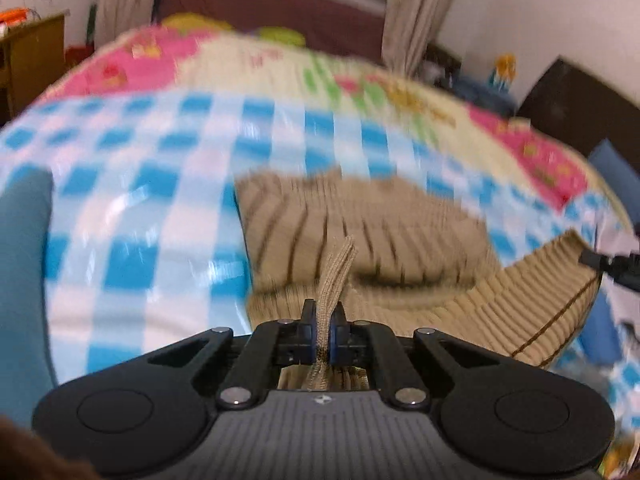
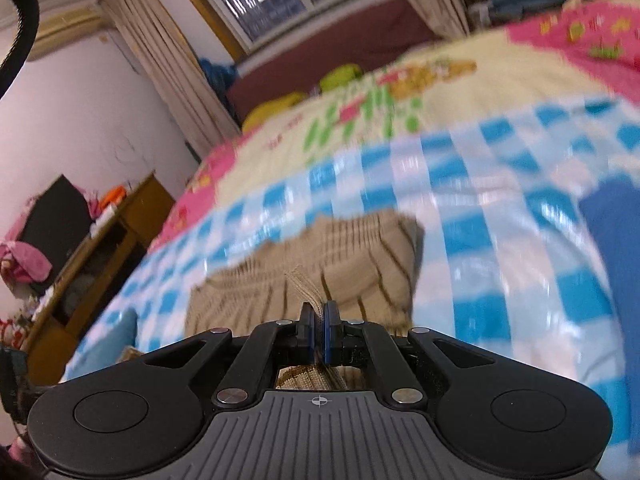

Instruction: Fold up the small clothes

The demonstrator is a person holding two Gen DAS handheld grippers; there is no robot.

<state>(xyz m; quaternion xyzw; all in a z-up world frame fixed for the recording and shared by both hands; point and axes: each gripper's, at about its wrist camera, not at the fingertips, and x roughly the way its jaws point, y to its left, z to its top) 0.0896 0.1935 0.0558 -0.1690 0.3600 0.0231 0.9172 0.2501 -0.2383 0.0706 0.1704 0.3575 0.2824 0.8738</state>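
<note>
The sweater [image 1: 360, 216] is a small beige ribbed knit with thin dark brown stripes that run across the ribs; it lies on a blue-and-white checked cloth [image 1: 140, 184] spread over a bed, whose quilt [image 1: 256, 64] behind it is cream with pink borders and green and orange prints. In the left wrist view the body of the sweater lies bunched in folds in the middle of the cloth, and a wide ribbed hem with one brown stripe curves up and away to the right, lifted off the cloth toward a black tip at the frame's edge that looks like the other gripper's. The left gripper [image 1: 323, 322] has its jaws pressed narrow on a thin pinch of the knit, a strip of which stands up between the blue pads. In the right wrist view the right gripper [image 2: 319, 320] is likewise clamped tight on a fold of the same beige knit, with a frayed-looking ribbed edge that pokes up above its pads; beyond it the sweater lies in a rumpled rectangle on the checks. Both views are blurred. A teal cloth [image 1: 24, 264] lies at the left edge of the checked cloth, and a dark blue one [image 2: 616, 272] at the right.
</note>
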